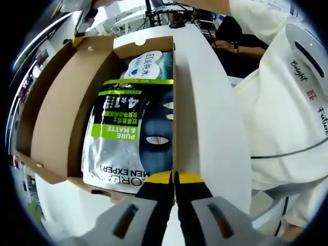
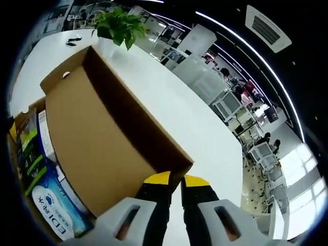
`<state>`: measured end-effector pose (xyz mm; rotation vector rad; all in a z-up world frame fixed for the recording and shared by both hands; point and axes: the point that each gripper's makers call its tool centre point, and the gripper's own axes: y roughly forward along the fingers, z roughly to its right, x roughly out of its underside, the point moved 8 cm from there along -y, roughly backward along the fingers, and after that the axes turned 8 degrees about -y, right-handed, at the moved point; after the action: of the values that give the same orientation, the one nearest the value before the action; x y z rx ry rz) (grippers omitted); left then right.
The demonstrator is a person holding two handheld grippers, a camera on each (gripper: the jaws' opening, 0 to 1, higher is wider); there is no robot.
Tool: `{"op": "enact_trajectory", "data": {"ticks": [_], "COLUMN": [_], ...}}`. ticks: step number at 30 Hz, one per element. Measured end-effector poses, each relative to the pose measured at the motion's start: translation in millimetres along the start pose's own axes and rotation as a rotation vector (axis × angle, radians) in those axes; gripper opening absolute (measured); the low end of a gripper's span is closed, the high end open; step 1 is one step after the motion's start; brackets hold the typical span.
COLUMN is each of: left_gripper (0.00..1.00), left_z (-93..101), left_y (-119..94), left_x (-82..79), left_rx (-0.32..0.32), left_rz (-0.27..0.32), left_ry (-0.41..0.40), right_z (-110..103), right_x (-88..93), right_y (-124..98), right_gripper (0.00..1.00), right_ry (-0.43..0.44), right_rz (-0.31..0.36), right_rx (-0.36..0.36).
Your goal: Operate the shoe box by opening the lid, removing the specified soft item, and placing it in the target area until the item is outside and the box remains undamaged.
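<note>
The cardboard shoe box (image 1: 174, 92) lies open on a white table, its lid (image 1: 56, 118) swung up to the left. Inside lie a silver, black and green soft pouch (image 1: 128, 138) and, beyond it, a white and teal wipes pack (image 1: 148, 64). My left gripper (image 1: 174, 178) is shut on the near end of the box's right wall. In the right gripper view the raised lid (image 2: 102, 133) spreads across the middle, and my right gripper (image 2: 177, 180) is shut on its lower edge near a corner. The wipes pack (image 2: 51, 205) and the pouch (image 2: 28, 148) lie at the lower left.
The white table (image 1: 210, 113) runs on to the right of the box, and a person in white clothing (image 1: 287, 102) stands against it. Another person sits at the far end. A potted plant (image 2: 120, 25) stands on the table (image 2: 189, 123) behind the lid.
</note>
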<state>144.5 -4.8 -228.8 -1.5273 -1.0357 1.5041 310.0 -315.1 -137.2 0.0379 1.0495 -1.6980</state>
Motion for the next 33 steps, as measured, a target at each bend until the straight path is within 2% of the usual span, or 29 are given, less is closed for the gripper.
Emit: {"op": "enact_trajectory", "data": {"ticks": [5,13,21,33], "left_gripper": [0.01,0.01,0.01,0.01], "left_z": [0.2,0.1,-0.4,0.6], "left_y": [0,1,1,1], "left_x": [-0.2,0.5,0.5,0.5], "left_rx": [-0.002,-0.002,0.003,-0.002], "left_rz": [-0.006,-0.004,-0.001,0.006], "left_ry": [0.002,0.002,0.006,0.008], "right_z": [0,-4,-11,-19], "right_x": [1.1,3.4,2.6,9.3], "right_y": [7,17,27,42], "right_gripper": [0.04,0.04,0.04,0.03], "right_ry": [0.035,0.027,-0.032,-0.033], "right_rz": [-0.005,-0.016,-0.059,-0.083], "right_rx": [-0.025,-0.021,0.007,0.002]}}
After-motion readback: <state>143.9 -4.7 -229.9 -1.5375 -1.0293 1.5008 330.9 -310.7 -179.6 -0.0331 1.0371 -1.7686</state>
